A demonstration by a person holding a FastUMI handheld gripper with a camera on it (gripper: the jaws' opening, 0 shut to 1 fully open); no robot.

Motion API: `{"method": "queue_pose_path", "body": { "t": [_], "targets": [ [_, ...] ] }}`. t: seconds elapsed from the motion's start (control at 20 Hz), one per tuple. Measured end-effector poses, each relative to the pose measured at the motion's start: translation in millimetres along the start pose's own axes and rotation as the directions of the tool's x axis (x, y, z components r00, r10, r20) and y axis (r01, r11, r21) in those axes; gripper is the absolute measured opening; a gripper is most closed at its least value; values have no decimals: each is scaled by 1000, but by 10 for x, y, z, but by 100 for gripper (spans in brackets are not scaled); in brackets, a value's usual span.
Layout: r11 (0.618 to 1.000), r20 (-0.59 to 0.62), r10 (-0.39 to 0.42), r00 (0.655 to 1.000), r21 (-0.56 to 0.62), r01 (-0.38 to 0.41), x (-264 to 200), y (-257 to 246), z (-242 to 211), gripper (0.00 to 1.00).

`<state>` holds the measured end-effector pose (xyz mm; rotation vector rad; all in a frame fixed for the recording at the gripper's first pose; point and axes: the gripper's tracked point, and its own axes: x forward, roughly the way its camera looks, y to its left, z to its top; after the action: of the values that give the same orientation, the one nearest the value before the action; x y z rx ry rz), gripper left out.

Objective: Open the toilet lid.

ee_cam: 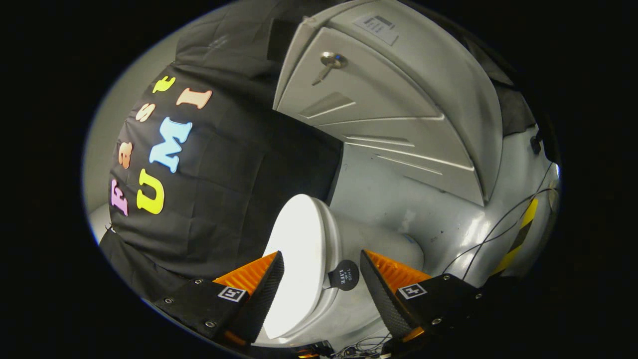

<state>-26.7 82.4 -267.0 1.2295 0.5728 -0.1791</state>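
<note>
A: What's over on the left?

B: The booth's black cloth wall (239,174), hanging in folds. The gripper (321,294) sits low in front of it, fingers spread wide apart and holding nothing.

A: And the toilet lid?

B: The toilet lid (299,259) shows between the fingers and just ahead of them, a bright white oval seen tilted in this rolled view. It lies against the toilet (344,239), so it looks closed. Neither finger touches it, as far as I can tell.

A: Anything on it?

B: A small round dark tag (345,275) sticks out from the lid's rim, in the gap between the fingers, nearer the right one.

A: Further right?

B: A grey cabinet (389,109) with a key (330,64) in its door, the pale floor (398,194), then thin cables (498,229) and a yellow-and-black striped strip (521,234).
</note>
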Motion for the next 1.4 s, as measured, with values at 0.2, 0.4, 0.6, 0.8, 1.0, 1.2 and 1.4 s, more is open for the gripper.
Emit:
{"method": "queue_pose_path", "body": {
  "t": [0.2,0.4,0.6,0.8,1.0,1.2,1.4],
  "targets": [
    [996,-69,-15,998,83,21,141,-109,-212,95],
    [978,-101,-18,995,205,39,293,-169,-286,94],
    [965,-90,27,996,261,-2,349,-153,-308,74],
    [954,-67,83,994,292,-60,363,-73,-288,54],
    [956,-60,88,994,285,-67,374,-46,-299,43],
    [968,-83,45,996,250,-23,357,-107,-312,31],
    [980,-69,67,995,190,-53,347,-122,-301,3]
  ]
}}
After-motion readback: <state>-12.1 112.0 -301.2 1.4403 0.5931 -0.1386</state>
